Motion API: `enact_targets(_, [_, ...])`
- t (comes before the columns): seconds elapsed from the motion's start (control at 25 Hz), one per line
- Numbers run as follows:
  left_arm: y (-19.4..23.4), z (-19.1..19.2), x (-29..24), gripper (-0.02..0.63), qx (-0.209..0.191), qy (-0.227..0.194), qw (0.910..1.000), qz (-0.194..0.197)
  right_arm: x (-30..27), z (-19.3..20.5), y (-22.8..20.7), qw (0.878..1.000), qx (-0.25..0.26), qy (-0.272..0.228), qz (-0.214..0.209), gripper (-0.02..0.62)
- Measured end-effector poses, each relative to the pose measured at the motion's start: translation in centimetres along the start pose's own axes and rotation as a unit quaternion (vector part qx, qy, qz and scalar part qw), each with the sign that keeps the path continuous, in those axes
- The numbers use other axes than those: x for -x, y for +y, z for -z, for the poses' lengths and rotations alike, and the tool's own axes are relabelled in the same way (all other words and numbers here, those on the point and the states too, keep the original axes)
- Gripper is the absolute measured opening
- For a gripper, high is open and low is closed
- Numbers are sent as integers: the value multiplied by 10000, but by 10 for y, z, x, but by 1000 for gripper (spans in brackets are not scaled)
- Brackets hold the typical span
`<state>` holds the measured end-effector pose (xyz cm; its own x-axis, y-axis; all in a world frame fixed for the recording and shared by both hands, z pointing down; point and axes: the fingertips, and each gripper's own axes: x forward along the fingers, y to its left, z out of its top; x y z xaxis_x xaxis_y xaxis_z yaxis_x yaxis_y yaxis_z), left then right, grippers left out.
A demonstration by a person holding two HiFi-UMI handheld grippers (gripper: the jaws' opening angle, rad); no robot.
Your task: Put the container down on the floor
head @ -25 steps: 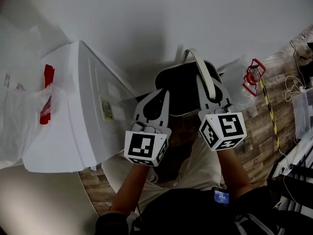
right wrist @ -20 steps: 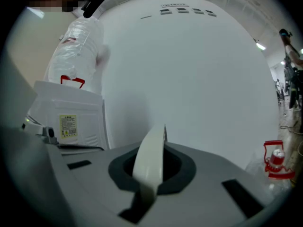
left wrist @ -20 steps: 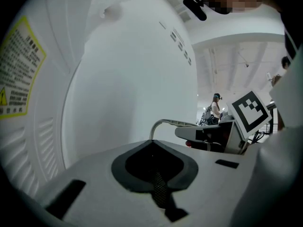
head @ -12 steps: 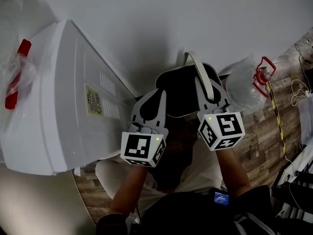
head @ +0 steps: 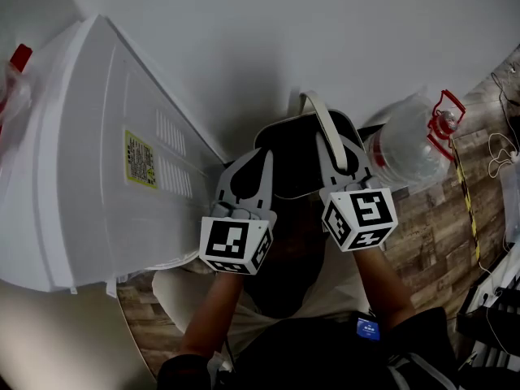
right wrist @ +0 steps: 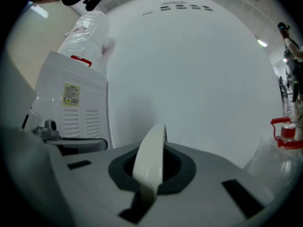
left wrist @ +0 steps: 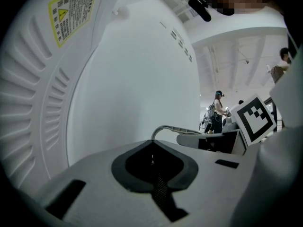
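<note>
Far left, a big white ribbed-plastic appliance with a yellow warning label [head: 97, 161] stands against the wall. Next, the left gripper [head: 266, 154], jaws drawn tight together at the left rim of the dark round container [head: 294, 159]. That container hangs between both grippers, above the person's knees and off the wood-plank floor [head: 431, 218]. Its cream strap handle [head: 327, 128] is pinched flat in the right gripper [head: 333, 149]. Far right lies a clear plastic water bottle with a red cap [head: 406, 145].

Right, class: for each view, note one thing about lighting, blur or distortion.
Head view: dim overall, the bottom nearly black. Left gripper view: strong fisheye curves the white appliance and its vents; corners black. Right gripper view: same fisheye; the white handle, close to the lens, looks soft.
</note>
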<state>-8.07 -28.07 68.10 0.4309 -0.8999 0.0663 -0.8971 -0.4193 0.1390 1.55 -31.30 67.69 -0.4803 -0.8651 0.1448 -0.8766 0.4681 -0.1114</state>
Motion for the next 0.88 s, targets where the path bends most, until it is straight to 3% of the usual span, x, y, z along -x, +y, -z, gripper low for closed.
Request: enact_targets(0.88, [5, 45, -9, 17, -109, 212, 9997, -20, -7, 59, 1, 9997, -128, 198, 75, 29])
